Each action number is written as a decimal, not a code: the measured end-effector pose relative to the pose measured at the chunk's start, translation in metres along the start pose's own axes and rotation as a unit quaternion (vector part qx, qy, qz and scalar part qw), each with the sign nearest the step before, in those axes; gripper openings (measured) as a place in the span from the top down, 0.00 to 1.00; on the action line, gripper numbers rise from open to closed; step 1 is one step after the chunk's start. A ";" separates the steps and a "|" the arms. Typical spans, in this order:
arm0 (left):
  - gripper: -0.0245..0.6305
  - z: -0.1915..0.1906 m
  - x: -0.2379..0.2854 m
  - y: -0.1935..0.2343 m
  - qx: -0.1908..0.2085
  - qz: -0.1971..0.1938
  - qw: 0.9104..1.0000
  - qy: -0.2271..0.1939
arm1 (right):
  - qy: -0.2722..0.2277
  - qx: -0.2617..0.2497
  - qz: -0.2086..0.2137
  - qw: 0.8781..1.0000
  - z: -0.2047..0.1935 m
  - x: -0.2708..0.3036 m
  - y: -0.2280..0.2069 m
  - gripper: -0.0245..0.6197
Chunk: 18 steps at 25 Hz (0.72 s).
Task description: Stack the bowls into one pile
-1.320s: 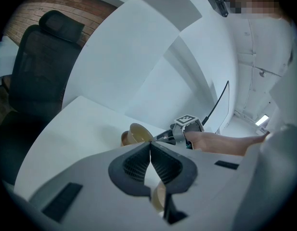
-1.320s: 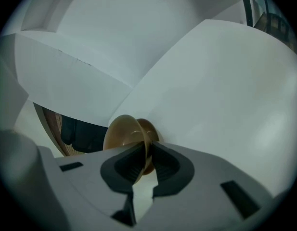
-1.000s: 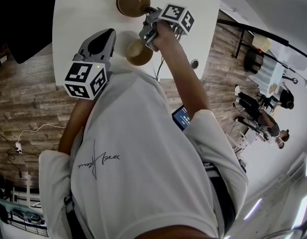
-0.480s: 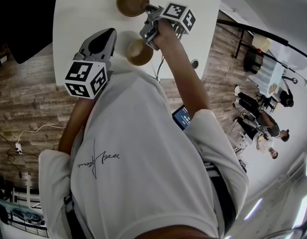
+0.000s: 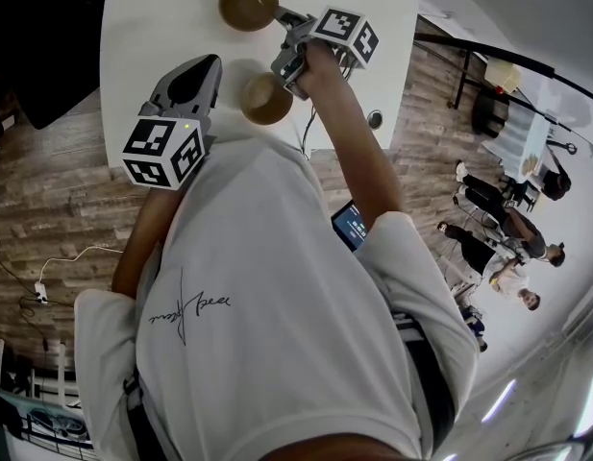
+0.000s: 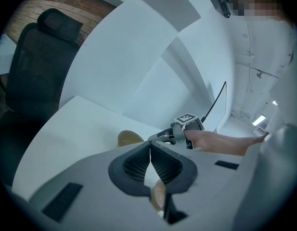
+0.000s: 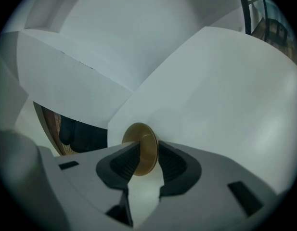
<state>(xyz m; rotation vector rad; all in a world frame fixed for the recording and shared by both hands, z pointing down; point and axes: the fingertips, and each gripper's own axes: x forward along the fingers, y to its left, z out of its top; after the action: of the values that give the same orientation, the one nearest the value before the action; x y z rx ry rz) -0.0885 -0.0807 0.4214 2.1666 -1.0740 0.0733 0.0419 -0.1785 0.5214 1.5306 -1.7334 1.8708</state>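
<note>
So the far brown round bowl point(image 7: 144, 153) sits on the white table point(image 5: 161, 17), its rim between the right gripper point(image 5: 284, 19) jaws, which have just been opening and aren't pinching it. The left gripper point(image 6: 149, 148) is closed up, empty. The bowl's probably light, rigid and slick, so I'd grab it by the rim.

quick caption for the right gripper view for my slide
Right gripper, fingers just opened, straddling the rim of a brown bowl on the white table.

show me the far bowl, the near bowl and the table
far bowl point(image 5: 246, 4): head view, on its inside
near bowl point(image 5: 265, 100): head view, on its inside
table point(image 5: 157, 22): head view, on a bare part of its top
</note>
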 end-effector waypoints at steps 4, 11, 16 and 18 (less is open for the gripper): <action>0.96 -0.001 0.000 -0.002 0.007 -0.006 1.000 0.003 | -0.003 0.003 0.004 1.000 -0.004 -0.006 -0.005 0.79; 0.96 -0.002 0.002 -0.013 0.020 -0.013 1.000 0.008 | -0.012 0.006 0.002 1.000 -0.007 -0.027 -0.023 0.82; 0.96 -0.003 0.003 -0.016 0.028 -0.018 0.999 0.010 | -0.016 0.011 0.004 1.000 -0.011 -0.036 -0.034 0.84; 0.96 -0.004 0.002 -0.017 0.030 -0.017 0.999 0.012 | -0.016 0.014 0.008 1.000 -0.016 -0.038 -0.039 0.84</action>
<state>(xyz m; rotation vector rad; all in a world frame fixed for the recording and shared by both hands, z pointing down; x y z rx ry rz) -0.0745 -0.0725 0.4156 2.2319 -1.0335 0.1172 0.0780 -0.1349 0.5208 1.5689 -1.7444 1.8961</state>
